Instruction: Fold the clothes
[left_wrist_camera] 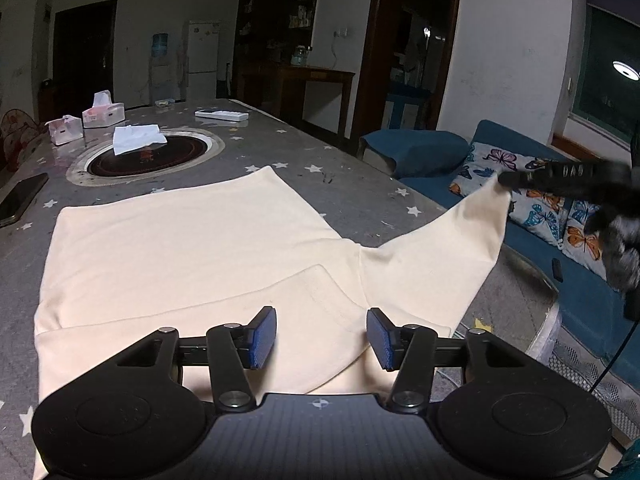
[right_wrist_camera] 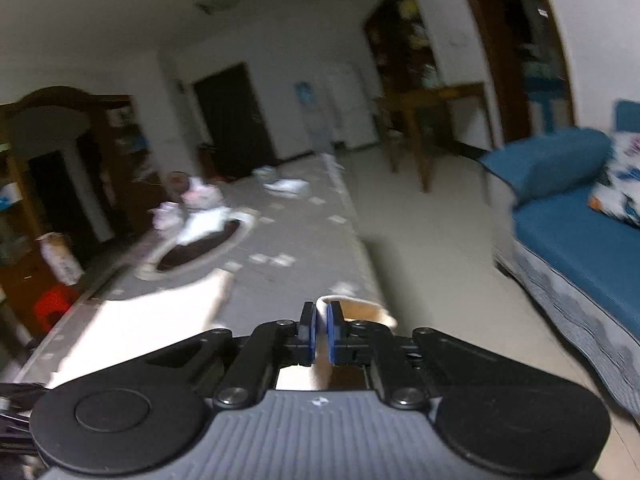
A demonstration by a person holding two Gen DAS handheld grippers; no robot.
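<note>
A cream shirt [left_wrist_camera: 180, 248] lies flat on the grey star-patterned table [left_wrist_camera: 340, 168], with one sleeve [left_wrist_camera: 440, 260] pulled up and out past the table's right edge. My right gripper [left_wrist_camera: 505, 178] pinches the end of that sleeve in the air. In the right wrist view the right gripper [right_wrist_camera: 321, 330] is shut on the cream sleeve fabric [right_wrist_camera: 362, 310], which bulges out past the blue pads [right_wrist_camera: 330, 336]. My left gripper [left_wrist_camera: 321, 338] hovers low over the near part of the shirt. It is open, with only flat cloth below the gap.
Far on the table are a round dark inset [left_wrist_camera: 150, 156] with a white tissue [left_wrist_camera: 134, 140], tissue boxes [left_wrist_camera: 102, 114], a white remote [left_wrist_camera: 222, 115] and a phone [left_wrist_camera: 20, 200] at the left edge. A blue sofa [left_wrist_camera: 560, 248] with butterfly cushions stands right of the table.
</note>
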